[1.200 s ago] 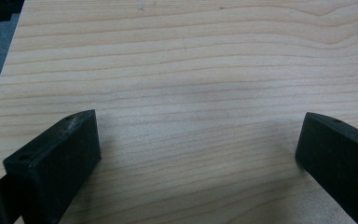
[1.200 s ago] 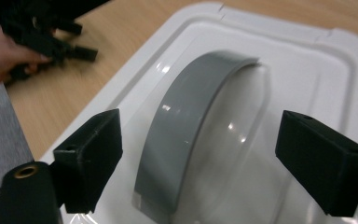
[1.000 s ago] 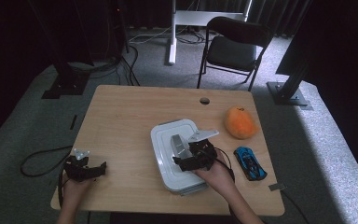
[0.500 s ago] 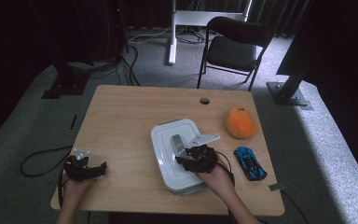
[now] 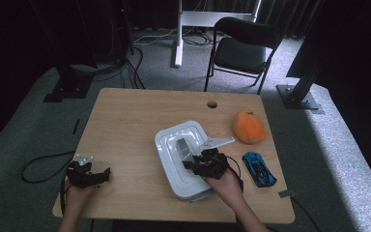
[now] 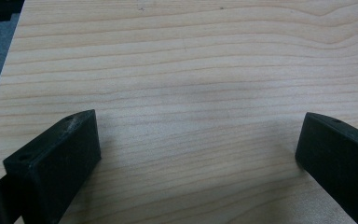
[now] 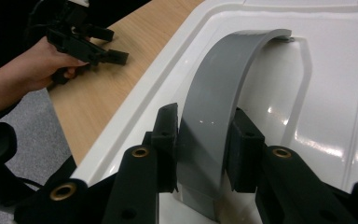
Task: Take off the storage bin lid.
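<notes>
A white container (image 5: 171,137) with a lid lies on the wooden table (image 5: 125,121), also seen close up as the white lid (image 7: 335,84). An arched grey handle (image 7: 223,70) stands on the lid, and it shows from above as the grey handle (image 5: 182,145). My right gripper (image 7: 205,135) is shut on this handle, its pads pressing both sides; its jaws have just been closing. From above, the right gripper (image 5: 192,159) sits over the lid's near half. My left gripper (image 6: 198,135) is open above bare wood near the table's front left, the same left gripper (image 5: 104,175) (image 7: 112,44).
An orange plush fruit (image 5: 249,126) and a blue toy car (image 5: 259,168) lie right of the container. A small grey piece (image 5: 285,194) sits near the front right corner. A cable hole (image 5: 212,104) is at the far edge, with a chair (image 5: 244,48) beyond.
The right gripper's jaws have drawn together onto the grey handle. Both hands have kept their places.
</notes>
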Tool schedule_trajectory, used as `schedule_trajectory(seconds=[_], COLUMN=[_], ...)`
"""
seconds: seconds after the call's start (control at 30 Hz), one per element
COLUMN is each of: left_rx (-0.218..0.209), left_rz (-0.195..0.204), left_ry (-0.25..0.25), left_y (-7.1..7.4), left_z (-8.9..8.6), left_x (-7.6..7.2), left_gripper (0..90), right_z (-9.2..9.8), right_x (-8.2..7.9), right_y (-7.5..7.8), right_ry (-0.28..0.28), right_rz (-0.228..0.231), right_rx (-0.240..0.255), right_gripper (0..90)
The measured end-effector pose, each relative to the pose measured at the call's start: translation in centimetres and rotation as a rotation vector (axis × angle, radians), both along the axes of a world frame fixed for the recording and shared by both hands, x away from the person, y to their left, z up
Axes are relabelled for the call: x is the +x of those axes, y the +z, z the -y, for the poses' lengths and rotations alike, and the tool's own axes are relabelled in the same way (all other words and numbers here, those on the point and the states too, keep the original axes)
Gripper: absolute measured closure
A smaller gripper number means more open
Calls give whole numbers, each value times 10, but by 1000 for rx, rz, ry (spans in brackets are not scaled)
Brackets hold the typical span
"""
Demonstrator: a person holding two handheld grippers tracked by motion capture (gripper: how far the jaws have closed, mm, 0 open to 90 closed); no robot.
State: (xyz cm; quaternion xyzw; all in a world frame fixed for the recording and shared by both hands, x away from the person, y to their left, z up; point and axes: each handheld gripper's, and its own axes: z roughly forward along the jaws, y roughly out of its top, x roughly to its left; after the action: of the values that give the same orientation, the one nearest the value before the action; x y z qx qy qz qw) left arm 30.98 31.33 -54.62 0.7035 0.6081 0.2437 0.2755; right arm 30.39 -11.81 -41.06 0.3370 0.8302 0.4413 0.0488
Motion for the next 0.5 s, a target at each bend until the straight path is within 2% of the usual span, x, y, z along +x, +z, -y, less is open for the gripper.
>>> schedule_trajectory(seconds=[0.1, 0.23, 0.5], left_rx=[0, 0, 0], left_rz=[0, 0, -1], left_ry=[0, 0, -1], left_y=[0, 0, 0], left_z=[0, 0, 0], left_x=[0, 0, 0], left_gripper=[3, 3, 3], right_z=[1, 4, 16], right_x=[-2, -4, -3], right_y=[3, 8, 21], right_ry=[6, 12, -26], right_rz=[10, 13, 47], right_rx=[-3, 25, 61], right_gripper=[692, 697, 704])
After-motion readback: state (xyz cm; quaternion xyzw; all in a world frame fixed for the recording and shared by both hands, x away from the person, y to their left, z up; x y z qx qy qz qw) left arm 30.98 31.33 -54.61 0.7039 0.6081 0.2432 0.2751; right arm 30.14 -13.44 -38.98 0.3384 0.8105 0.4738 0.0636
